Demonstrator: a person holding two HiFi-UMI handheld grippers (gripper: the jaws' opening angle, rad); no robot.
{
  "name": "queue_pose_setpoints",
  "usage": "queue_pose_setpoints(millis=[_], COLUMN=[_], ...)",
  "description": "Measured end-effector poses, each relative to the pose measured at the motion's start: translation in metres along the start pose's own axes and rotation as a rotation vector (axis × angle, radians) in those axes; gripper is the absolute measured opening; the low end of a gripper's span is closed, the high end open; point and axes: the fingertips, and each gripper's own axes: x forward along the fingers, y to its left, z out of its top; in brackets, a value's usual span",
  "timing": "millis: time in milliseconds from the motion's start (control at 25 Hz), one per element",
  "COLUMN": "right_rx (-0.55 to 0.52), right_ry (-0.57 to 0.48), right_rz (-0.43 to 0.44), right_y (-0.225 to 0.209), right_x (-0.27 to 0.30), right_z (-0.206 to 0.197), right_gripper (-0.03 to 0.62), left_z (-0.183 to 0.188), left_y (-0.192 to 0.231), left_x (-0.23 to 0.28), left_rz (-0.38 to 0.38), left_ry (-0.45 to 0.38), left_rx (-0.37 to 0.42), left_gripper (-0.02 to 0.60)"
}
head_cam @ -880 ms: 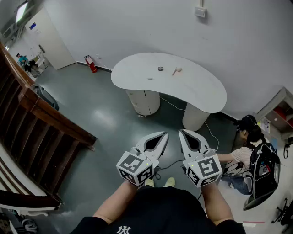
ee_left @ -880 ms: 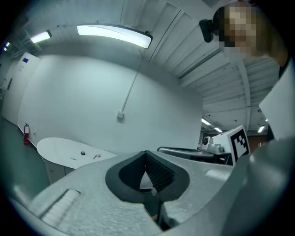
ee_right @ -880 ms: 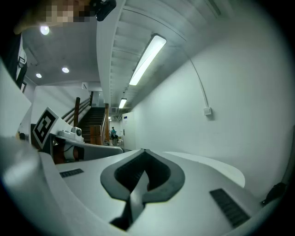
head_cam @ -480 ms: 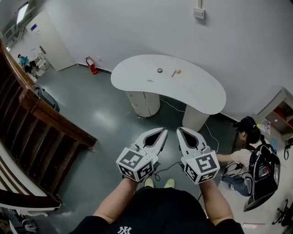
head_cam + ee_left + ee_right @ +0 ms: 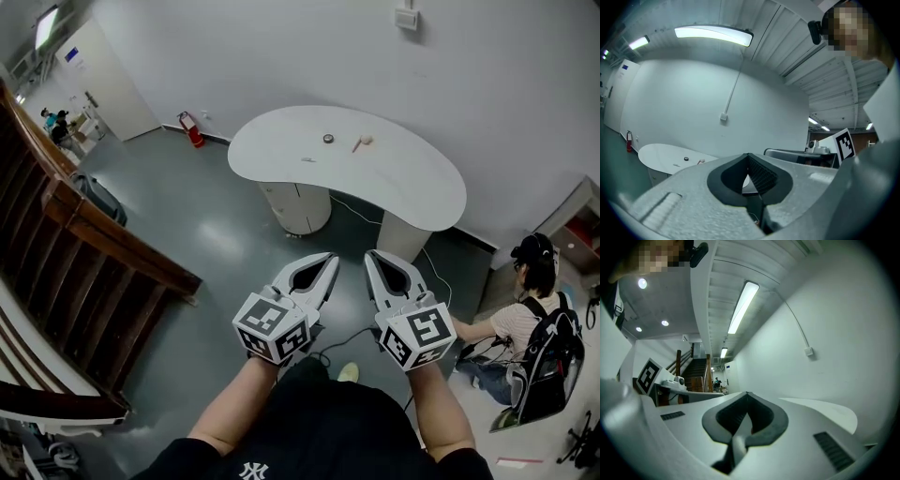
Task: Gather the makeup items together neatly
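Three small makeup items lie on the white curved table, far ahead of the person. A dark round piece sits toward the back. A pinkish stick with a pale tip lies just to its right. A thin pale sliver lies nearer the front edge. None of them touch, and they are too small to identify further.

The left gripper and right gripper are held level and side by side over the grey floor, well apart from the table. Each gripper's own view shows its jaws clenched, pad against pad, with nothing between them.

Assessment: the gathering has not begun, and the step in hand is the approach.

Recommendations:
- Stand square to the table's front edge so that all three items fall within reach of both grippers.
- Release the jaws before reaching in.
- Take the round piece and stick as the gathering spot and bring the outlying sliver to them.
- Nudge the sliver rather than pinch it, as it probably lies too flat to grip.
- Move the stick slowly, since it may roll.
- Keep clear of the seated person at the right.
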Motion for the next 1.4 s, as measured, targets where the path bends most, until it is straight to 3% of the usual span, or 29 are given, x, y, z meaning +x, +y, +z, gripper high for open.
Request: queue_pose_setpoints(millis=[680, 920, 1400], right_rx=[-0.007, -0.01, 0.018], right_ry=[0.025, 0.06, 0.122], right_rz=[0.001, -0.004, -0.052], right_y=[-0.017, -0.04, -0.093], right_x=[0.037, 0.094, 0.25], right_z=[-0.003, -0.007, -0.027], right_gripper=[0.015, 0.015, 0.015], left_z=[0.004, 0.009, 0.018], left_y=[0.031, 0.083, 0.227], left_x=[0.033, 0.07, 0.153], left_rz=[-0.012, -0.019, -0.049], left_ry=[0.008, 0.011, 0.065], left_rx=[-0.01, -0.012, -0.006], left_gripper=[0.009, 0.009, 0.009])
